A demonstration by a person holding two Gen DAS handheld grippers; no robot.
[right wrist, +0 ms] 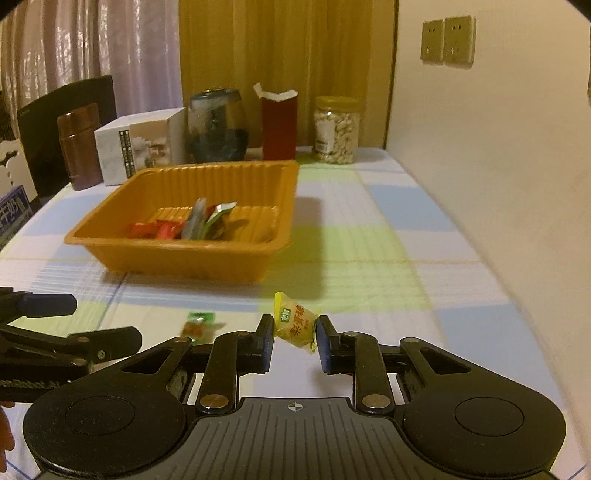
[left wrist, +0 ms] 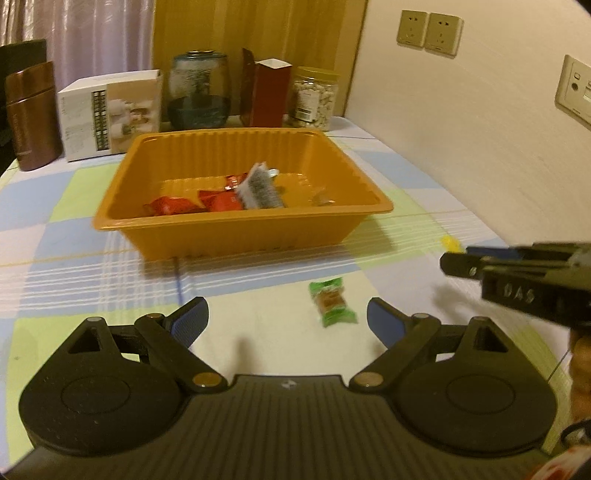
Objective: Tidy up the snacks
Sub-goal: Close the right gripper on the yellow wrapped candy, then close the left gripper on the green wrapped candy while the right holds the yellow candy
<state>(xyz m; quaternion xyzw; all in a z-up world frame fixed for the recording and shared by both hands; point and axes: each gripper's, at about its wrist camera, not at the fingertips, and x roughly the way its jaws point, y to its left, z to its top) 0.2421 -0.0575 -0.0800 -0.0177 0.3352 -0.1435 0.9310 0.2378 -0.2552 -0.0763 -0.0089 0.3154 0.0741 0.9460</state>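
Note:
An orange tray [left wrist: 229,230] [right wrist: 177,254] on the checked tablecloth holds red and silver snack packets [left wrist: 221,199] [right wrist: 184,223]. My right gripper [right wrist: 295,332] is shut on a yellow wrapped candy [right wrist: 295,325] and holds it above the cloth, in front of the tray. From the left wrist view the right gripper [left wrist: 448,256] comes in from the right with a bit of the yellow candy [left wrist: 451,243] at its tip. A green wrapped snack [left wrist: 332,301] [right wrist: 199,323] lies on the cloth just ahead of my left gripper [left wrist: 288,317], which stands wide open with nothing between its fingers.
Along the back stand a brown flask [left wrist: 31,114], a white box [left wrist: 110,114], a dark glass jar [left wrist: 197,92], a red carton [left wrist: 267,92] and a jar of nuts [left wrist: 314,98]. A wall with sockets [left wrist: 428,33] borders the table on the right.

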